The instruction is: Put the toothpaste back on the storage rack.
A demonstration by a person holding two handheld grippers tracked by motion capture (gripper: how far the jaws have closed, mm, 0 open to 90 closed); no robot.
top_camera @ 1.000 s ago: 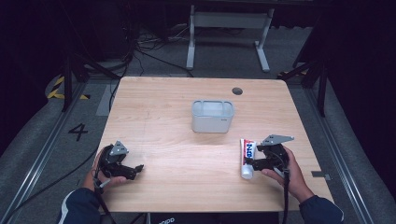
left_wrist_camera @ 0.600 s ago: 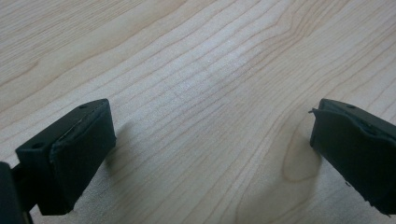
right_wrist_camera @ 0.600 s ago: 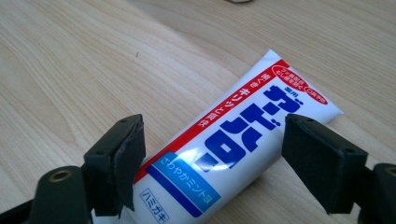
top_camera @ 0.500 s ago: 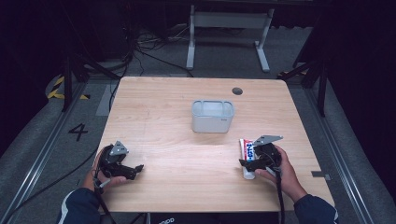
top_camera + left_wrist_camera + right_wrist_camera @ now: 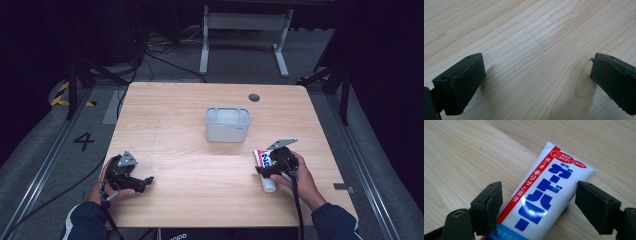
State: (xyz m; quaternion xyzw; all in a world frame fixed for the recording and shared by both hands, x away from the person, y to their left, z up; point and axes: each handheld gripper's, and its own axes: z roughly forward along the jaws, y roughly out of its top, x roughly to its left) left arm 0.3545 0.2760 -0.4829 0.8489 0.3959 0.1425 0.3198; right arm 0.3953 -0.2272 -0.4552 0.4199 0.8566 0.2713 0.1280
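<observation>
A white toothpaste tube [image 5: 263, 159] with blue and red lettering lies flat on the wooden table at the right, its white cap [image 5: 269, 186] towards the person. My right gripper [image 5: 270, 168] is down over it. In the right gripper view the tube [image 5: 544, 195] lies between the two jaws, which stand on either side of it; my right gripper [image 5: 537, 192] is open. My left gripper [image 5: 143, 182] rests at the table's near left, held by a hand. The left gripper [image 5: 536, 72] is open with only bare wood between its jaws.
A pale grey rectangular bin [image 5: 227, 131] stands upright in the middle of the table [image 5: 185, 145], beyond both grippers. A small dark round hole [image 5: 254, 97] sits near the far edge. A metal stand [image 5: 245, 22] is on the floor behind the table.
My right gripper has shifted a little left onto the toothpaste tube, so its jaws now straddle it. The left gripper has stayed where it was.
</observation>
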